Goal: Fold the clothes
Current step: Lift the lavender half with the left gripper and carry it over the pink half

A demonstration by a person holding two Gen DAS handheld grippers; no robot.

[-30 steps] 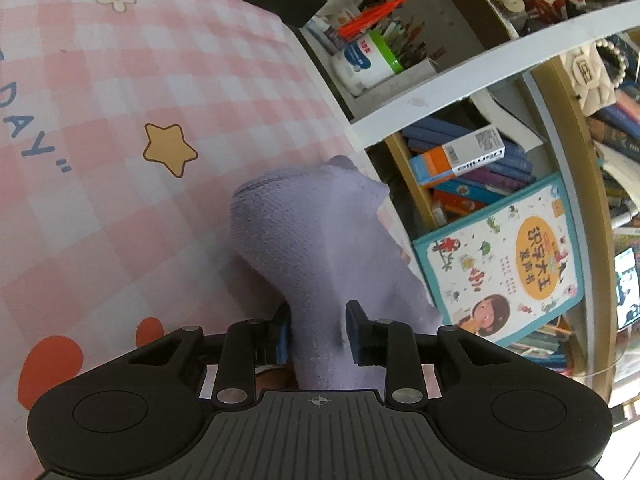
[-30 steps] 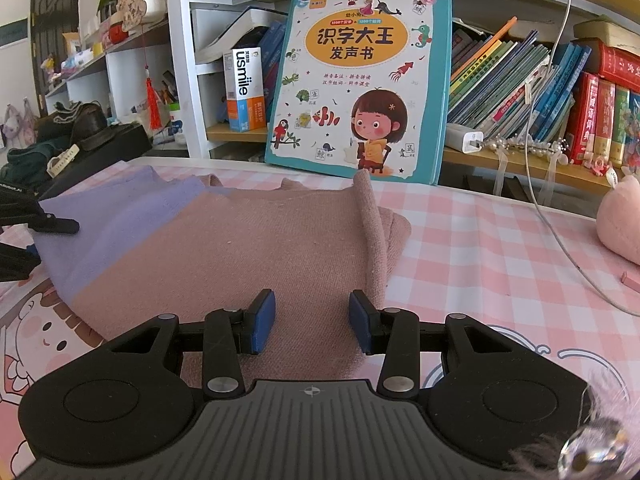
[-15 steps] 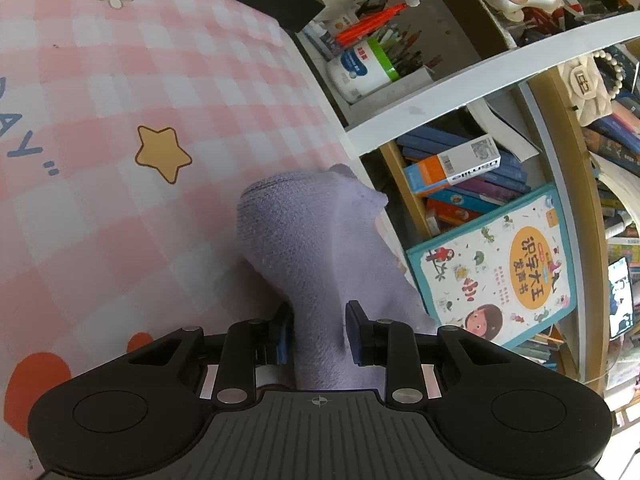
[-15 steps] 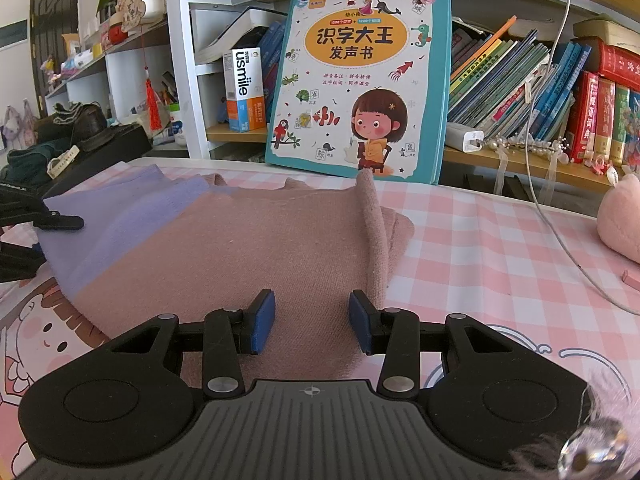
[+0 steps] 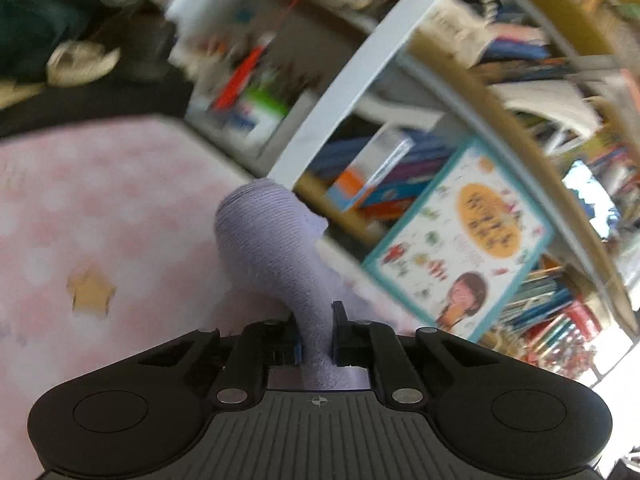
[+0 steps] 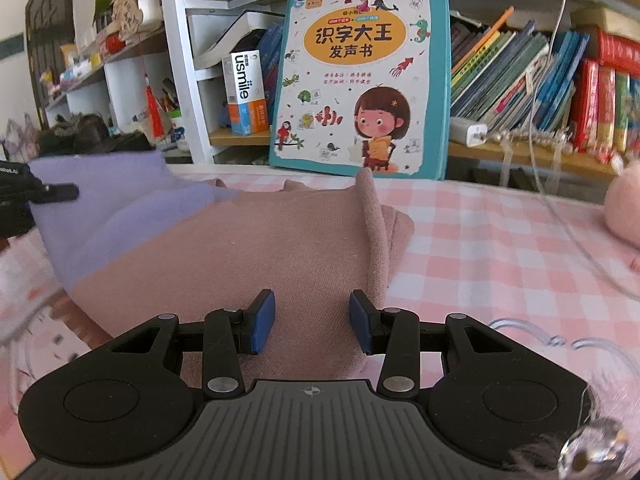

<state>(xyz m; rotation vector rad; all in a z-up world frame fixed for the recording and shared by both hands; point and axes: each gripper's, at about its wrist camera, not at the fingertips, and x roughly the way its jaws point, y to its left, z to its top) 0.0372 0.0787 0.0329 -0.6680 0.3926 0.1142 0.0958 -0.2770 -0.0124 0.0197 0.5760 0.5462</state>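
Pinching the lilac sleeve (image 5: 276, 256) at lower centre, our left tongs (image 5: 314, 340) are closing on it, starting a fold; next we carry it inward. Lower centre, our right tongs (image 6: 312, 320) gape, empty, over the pink sweater (image 6: 248, 248) on the desk (image 6: 500, 248).

Left wrist view is motion-blurred: shelf (image 5: 400, 52) contents and tablecloth (image 5: 100, 208) print unreadable. Lilac cloth (image 5: 276, 256) hides the left gripper (image 5: 316, 336) pad faces. In the right wrist view that gripper is cut off at the left edge, and the pink plush (image 6: 624, 204) at the right edge.
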